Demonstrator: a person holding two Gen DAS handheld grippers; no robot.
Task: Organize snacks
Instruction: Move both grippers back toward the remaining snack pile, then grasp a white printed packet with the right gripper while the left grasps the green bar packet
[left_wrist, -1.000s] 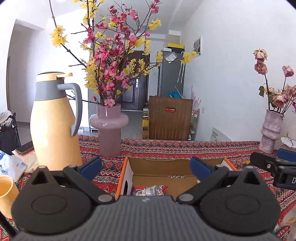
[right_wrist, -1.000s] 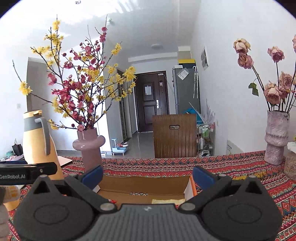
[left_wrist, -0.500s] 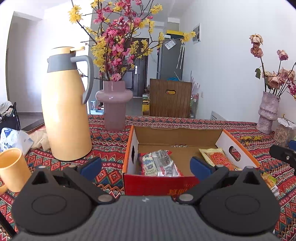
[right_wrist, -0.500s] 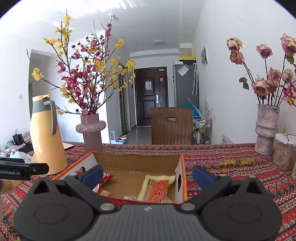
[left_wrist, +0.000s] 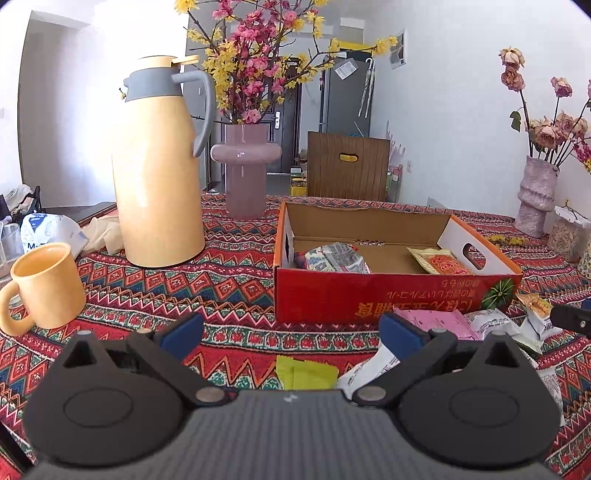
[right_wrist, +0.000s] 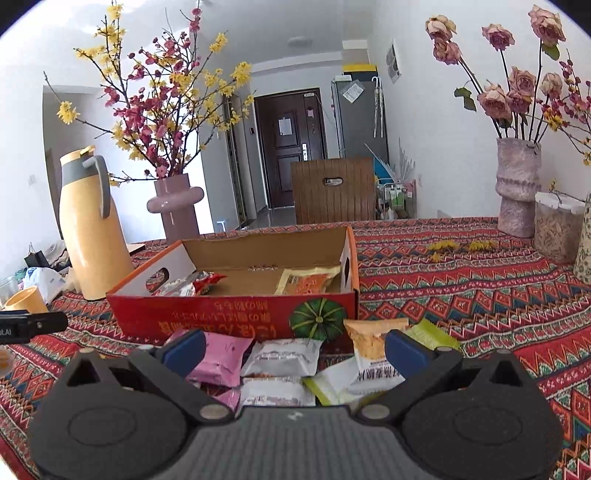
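Now both tools hover wide, gripping nothing: left tool (left_wrist: 290, 338), right tool (right_wrist: 293, 349). Loose snack packets (right_wrist: 282, 356) crowd the bench (right_wrist: 461, 280) just near of the red box (right_wrist: 236, 321). Risk: overlapping wrappers, so 1 pinch could drag 2.

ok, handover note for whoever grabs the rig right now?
Left tool: open, empty, above the tablecloth in front of the box.
Right tool: open, empty, over the loose packets.
Cardboard box: open, holds a printed packet at its left and an orange packet at its right.
Left to do: pink packet, white packets and the others lie on the cloth in front of the box.
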